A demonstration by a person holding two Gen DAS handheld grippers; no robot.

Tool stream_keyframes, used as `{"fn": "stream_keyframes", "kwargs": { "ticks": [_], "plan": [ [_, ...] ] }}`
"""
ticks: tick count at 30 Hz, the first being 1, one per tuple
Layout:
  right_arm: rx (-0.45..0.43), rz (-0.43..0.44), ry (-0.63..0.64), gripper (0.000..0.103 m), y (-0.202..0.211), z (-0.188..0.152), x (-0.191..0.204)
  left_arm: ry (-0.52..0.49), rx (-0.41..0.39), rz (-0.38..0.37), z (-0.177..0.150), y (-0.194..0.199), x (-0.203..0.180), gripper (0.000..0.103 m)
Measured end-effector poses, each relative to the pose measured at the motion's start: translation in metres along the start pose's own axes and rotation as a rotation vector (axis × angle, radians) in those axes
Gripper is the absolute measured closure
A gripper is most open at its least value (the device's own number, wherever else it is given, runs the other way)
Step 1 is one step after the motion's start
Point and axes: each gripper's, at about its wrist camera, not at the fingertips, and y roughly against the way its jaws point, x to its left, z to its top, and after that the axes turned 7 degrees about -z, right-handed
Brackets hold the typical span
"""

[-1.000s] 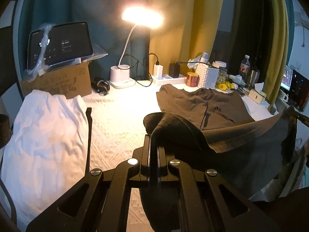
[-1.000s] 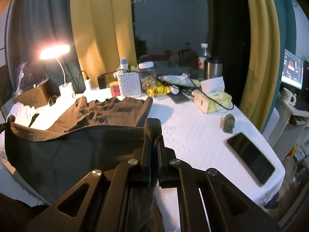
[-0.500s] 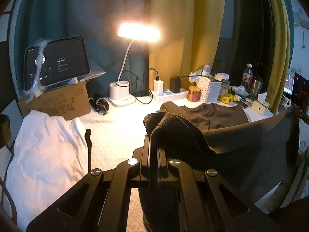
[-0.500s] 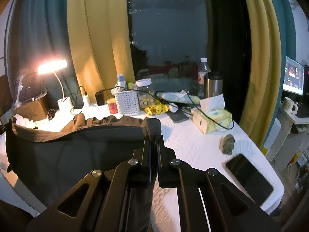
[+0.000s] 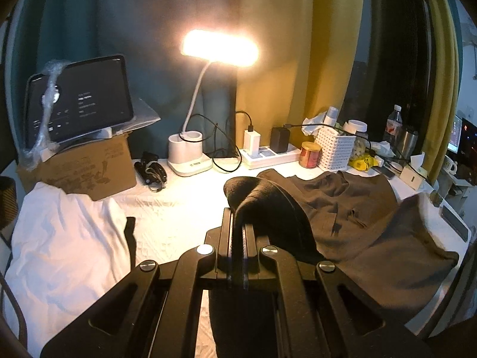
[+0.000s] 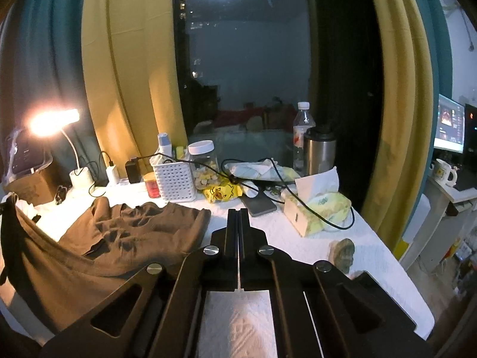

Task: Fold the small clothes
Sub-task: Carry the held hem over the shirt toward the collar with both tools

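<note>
Left wrist view: white cloth [image 5: 65, 238] heaped at left of the bench [image 5: 179, 208], lamp [image 5: 190, 149] behind. Left hand-held gripper [image 5: 238, 208] clamped on a bunched edge of the brown garment [image 5: 372, 223], which spreads rightward over the bench. Right wrist view: same garment [image 6: 134, 232] lies at left; right hand-held gripper [image 6: 238, 217] has its jaws together, nothing between them; tissue box [image 6: 313, 211] beyond.

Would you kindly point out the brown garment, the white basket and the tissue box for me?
brown garment [image 6: 143, 232], right wrist view, on its crumpled middle lying on the table.
white basket [image 6: 174, 180], right wrist view, on its perforated front wall.
tissue box [image 6: 323, 205], right wrist view, on its yellow-green top.
</note>
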Motion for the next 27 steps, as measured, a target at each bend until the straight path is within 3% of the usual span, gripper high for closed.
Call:
{"fn": "stream_keyframes", "kwargs": {
  "ticks": [3, 10, 11, 14, 27],
  "plan": [
    [0.044, 0.019, 0.004, 0.102, -0.016, -0.003, 0.002, -0.004, 0.016, -0.003, 0.001, -0.012, 0.001, 0.1],
    [0.257, 0.07, 0.006, 0.1, -0.078, -0.035, 0.022, 0.012, 0.072, 0.003, -0.006, -0.033, 0.008, 0.1],
    [0.269, 0.077, 0.005, 0.092, -0.082, -0.038, 0.024, 0.015, 0.078, 0.005, -0.007, -0.035, 0.009, 0.1],
    [0.314, 0.112, 0.014, 0.057, -0.1, -0.046, 0.033, 0.024, 0.097, 0.013, -0.01, -0.04, 0.014, 0.1],
    [0.475, 0.218, 0.073, 0.055, -0.17, -0.07, 0.06, 0.048, 0.18, 0.038, -0.023, -0.069, 0.03, 0.1]
  ]
}}
